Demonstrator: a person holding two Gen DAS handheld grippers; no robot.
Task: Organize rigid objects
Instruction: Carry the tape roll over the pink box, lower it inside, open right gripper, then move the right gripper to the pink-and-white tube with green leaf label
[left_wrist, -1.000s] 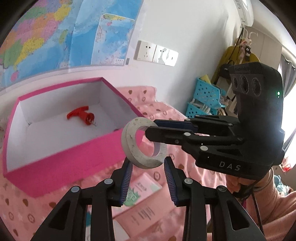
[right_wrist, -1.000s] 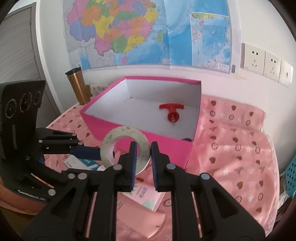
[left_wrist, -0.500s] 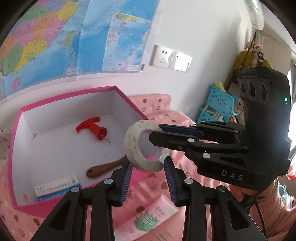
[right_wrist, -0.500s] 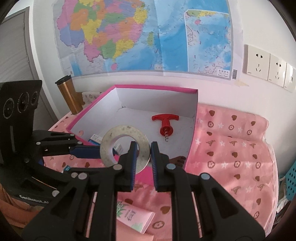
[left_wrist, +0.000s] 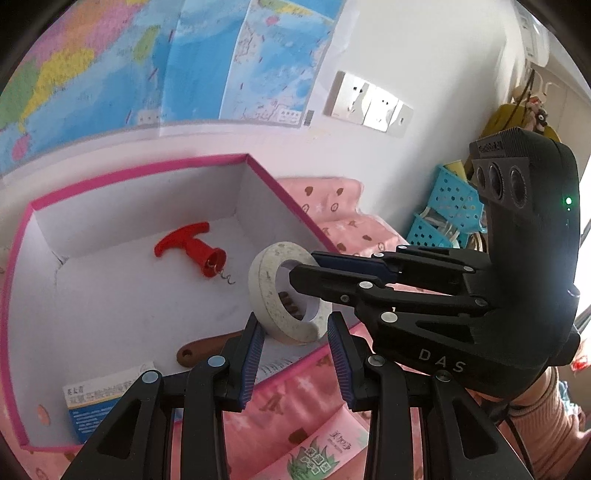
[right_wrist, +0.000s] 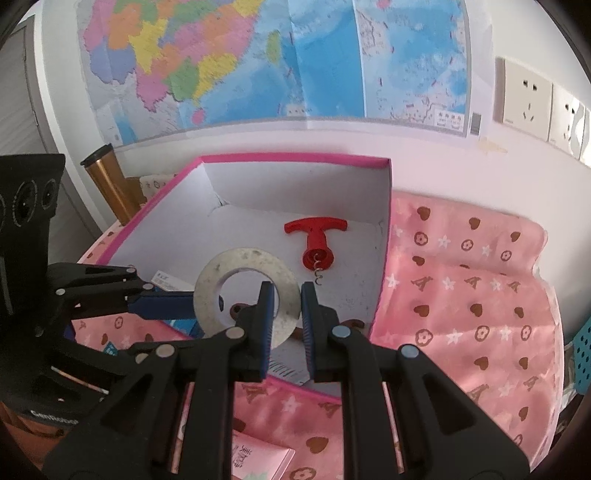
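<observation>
Ring (left_wrist: 272, 295) rough, speckled, stone-like; corkscrew (left_wrist: 192, 249) glossy red plastic; box (left_wrist: 110, 302) matt card.

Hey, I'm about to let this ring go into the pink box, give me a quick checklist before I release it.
1. Right gripper pinches the ring band: ok.
2. Ring over the pink box interior, near its front wall: ok, it seems.
3. Left gripper clear of the ring: not ok, its open fingers straddle the lower edge.
4. Landing spot free: cannot tell, the brown handle lies close below.
5. Red corkscrew out of the way: ok, it lies farther back.
6. Blue and white carton out of the way: ok, off in the near left corner.
</observation>
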